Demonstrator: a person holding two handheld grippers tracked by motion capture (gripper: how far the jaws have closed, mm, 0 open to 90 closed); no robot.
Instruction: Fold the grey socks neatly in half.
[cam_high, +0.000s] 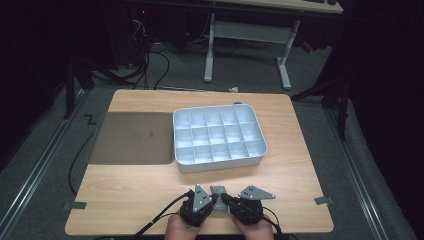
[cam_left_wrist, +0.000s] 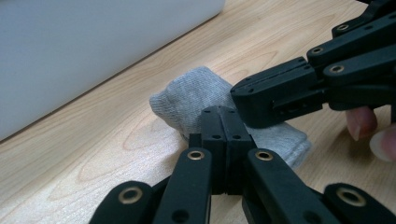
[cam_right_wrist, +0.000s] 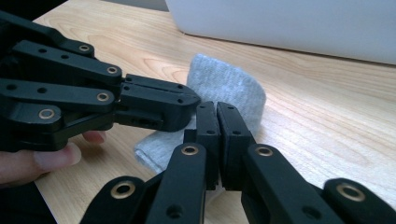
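A small folded grey sock (cam_high: 218, 190) lies near the table's front edge, between my two grippers. My left gripper (cam_high: 215, 199) reaches in from the left and my right gripper (cam_high: 224, 199) from the right, tips almost meeting. In the left gripper view my left gripper (cam_left_wrist: 219, 114) has its jaws pressed together at the sock (cam_left_wrist: 187, 95), with the right gripper (cam_left_wrist: 239, 95) resting across the cloth. In the right gripper view my right gripper (cam_right_wrist: 217, 108) is shut at the sock (cam_right_wrist: 231, 84), which bulges up behind it. The left gripper (cam_right_wrist: 194, 103) touches the cloth there too.
A white compartment tray (cam_high: 220, 164), its cells bare, stands mid-table just beyond the grippers; its wall rises close behind the sock (cam_left_wrist: 70, 56) (cam_right_wrist: 303, 23). A dark flat mat (cam_high: 132, 137) lies left of the tray. The table's front edge is right under the hands.
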